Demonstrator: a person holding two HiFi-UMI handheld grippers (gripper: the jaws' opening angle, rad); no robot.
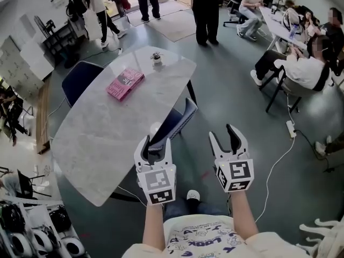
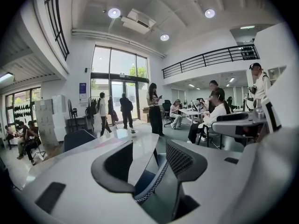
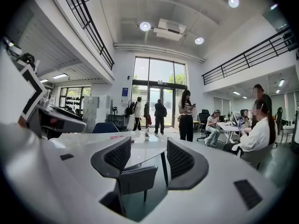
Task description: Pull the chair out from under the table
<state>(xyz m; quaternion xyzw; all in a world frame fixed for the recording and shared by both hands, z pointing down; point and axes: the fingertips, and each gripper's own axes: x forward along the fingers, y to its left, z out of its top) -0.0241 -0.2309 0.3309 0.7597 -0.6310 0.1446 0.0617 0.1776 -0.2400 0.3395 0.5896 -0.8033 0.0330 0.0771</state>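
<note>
A dark blue chair (image 1: 176, 120) with white stitching along its backrest stands tucked under the right side of the white marble table (image 1: 102, 138). My left gripper (image 1: 156, 144) is open at the chair's backrest. In the left gripper view the backrest edge (image 2: 152, 183) shows in the gap between the fingers of the left gripper (image 2: 149, 164), and the pads do not press on it. My right gripper (image 1: 223, 136) hangs open to the right of the chair over the floor. In the right gripper view the chair (image 3: 133, 177) stands ahead of the right gripper (image 3: 149, 164), with nothing between its fingers.
A pink book (image 1: 124, 83) and a small potted plant (image 1: 156, 58) lie on the table. A second blue chair (image 1: 80, 80) stands at the table's far left side. A white cable (image 1: 279, 165) crosses the floor on the right. People stand and sit around the desks beyond.
</note>
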